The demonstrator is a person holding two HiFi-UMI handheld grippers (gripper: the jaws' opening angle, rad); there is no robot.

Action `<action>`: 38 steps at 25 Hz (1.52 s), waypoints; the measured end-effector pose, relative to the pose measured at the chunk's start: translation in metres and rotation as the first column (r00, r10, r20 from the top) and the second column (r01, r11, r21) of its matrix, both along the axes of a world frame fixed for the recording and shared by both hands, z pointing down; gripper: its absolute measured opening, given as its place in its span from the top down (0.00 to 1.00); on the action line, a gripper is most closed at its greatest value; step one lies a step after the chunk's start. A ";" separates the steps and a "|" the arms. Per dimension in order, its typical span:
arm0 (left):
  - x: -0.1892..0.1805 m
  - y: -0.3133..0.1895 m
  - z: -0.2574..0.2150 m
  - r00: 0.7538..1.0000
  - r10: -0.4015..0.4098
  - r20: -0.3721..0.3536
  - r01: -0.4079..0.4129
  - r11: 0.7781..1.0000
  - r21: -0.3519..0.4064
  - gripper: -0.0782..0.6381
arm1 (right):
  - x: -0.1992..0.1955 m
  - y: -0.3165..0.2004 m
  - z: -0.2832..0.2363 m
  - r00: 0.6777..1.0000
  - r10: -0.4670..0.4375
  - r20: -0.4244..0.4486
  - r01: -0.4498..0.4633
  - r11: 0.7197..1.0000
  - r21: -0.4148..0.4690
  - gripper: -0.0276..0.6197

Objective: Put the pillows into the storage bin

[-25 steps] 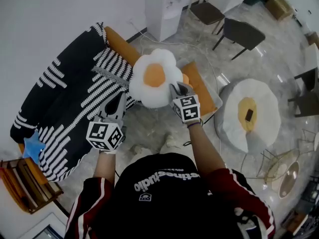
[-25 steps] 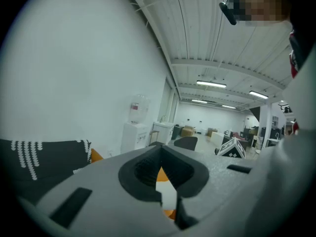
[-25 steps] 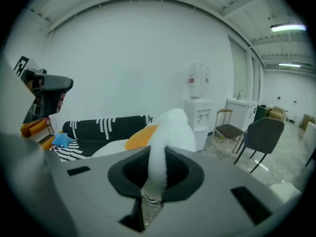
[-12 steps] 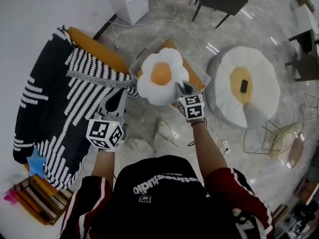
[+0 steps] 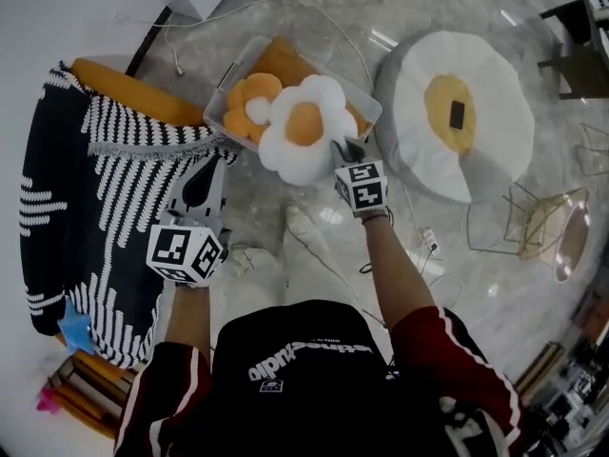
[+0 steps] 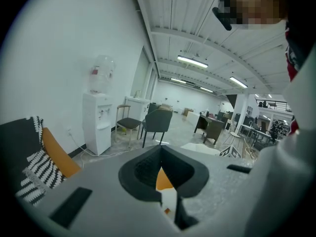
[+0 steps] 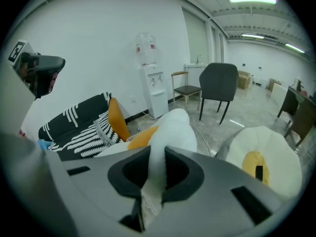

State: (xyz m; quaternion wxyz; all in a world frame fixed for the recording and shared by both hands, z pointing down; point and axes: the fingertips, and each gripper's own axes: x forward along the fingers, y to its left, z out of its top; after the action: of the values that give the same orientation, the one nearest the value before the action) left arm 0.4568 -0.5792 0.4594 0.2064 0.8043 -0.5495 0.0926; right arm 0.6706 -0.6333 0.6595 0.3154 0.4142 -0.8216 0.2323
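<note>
A white flower-shaped pillow [image 5: 303, 136] with an orange centre hangs from my right gripper [image 5: 344, 150], whose jaws are shut on its edge. In the right gripper view the white fabric [image 7: 173, 127] is pinched between the jaws of the right gripper [image 7: 150, 181]. The pillow hovers over the near side of the clear storage bin [image 5: 225, 82] on the floor. An orange flower pillow [image 5: 249, 108] lies inside the bin. My left gripper [image 5: 211, 168] is to the left of the bin, over the blanket's edge, shut and holding nothing [image 6: 165, 191].
An orange sofa [image 5: 124, 93] under a black-and-white blanket [image 5: 95, 188] stands at the left. A big egg-shaped floor cushion [image 5: 457, 112] lies right of the bin. Cables run over the floor, and a gold wire table [image 5: 533, 227] is at the right. Chairs [image 7: 217, 85] and a water dispenser [image 7: 153, 90] stand further off.
The right gripper has carried the white pillow away from the sofa to above the bin. The orange flower pillow in the bin has come into view. The left gripper stays shut.
</note>
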 end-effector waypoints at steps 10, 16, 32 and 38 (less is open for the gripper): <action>0.027 -0.001 0.070 1.000 0.020 0.021 -0.019 0.999 -0.049 0.89 | 0.029 -0.005 0.088 0.999 0.035 0.016 -0.034 0.998 -0.051 0.87; 0.031 -0.002 0.090 0.999 0.013 0.033 -0.011 0.997 -0.071 0.89 | 0.037 -0.017 0.128 0.998 0.057 -0.004 -0.057 0.996 -0.071 0.56; -0.022 0.033 0.012 0.989 -0.147 0.023 0.147 0.989 -0.025 0.89 | 0.017 -0.009 0.045 1.000 -0.005 -0.016 0.004 0.999 -0.052 0.52; -0.061 0.062 -0.010 0.964 -0.264 0.021 0.264 0.964 -0.001 0.89 | -0.020 -0.027 0.003 0.997 -0.080 -0.014 0.080 0.997 0.007 0.51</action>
State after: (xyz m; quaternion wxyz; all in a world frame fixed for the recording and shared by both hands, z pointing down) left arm 0.3958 -0.5170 0.4497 0.2127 0.7224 -0.6538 0.0736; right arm 0.6505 -0.6604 0.6628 0.3287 0.3836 -0.8362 0.2133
